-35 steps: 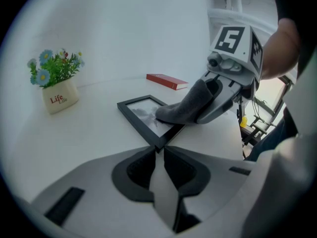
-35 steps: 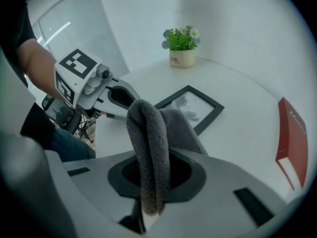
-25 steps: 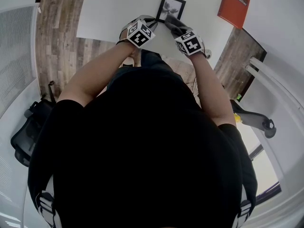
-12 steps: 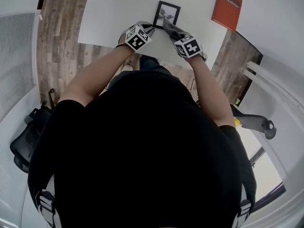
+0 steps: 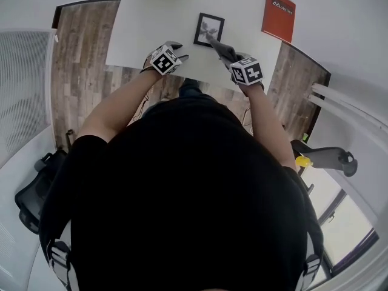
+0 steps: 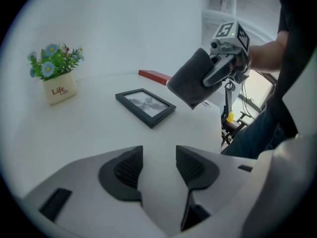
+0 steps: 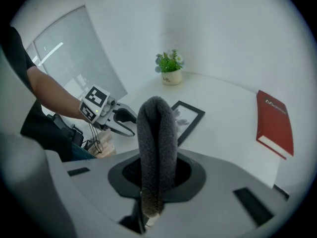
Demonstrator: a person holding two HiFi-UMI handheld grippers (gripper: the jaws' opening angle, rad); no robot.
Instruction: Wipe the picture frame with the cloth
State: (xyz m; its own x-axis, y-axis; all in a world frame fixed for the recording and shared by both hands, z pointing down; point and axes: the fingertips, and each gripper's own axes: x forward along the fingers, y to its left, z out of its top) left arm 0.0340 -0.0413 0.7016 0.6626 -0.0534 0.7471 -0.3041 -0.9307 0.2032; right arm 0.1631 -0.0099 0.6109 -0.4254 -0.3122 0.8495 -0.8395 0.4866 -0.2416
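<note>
Cloth (image 7: pixel 156 138) (grey, fleecy) was pinched in the right gripper (image 7: pixel 157 175), near the black rectangular picture frame (image 6: pixel 146 107) flat on the white table (image 6: pixel 74 133).
Left gripper (image 6: pixel 159 168) was opening, nothing between its jaws — unsteadied, the frame could skid under a wipe.

A: Garment?
B: Black short-sleeved top (image 5: pixel 182 193); grey strap buckles (image 5: pixel 59 259) low at both sides.
A: Tools?
B: Pair, left tongs (image 6: pixel 159 165) and right tongs (image 7: pixel 157 172): pale grey shells, black ribbed pads (image 6: pixel 130 166), black-and-white marker cubes (image 5: pixel 165 60).
</note>
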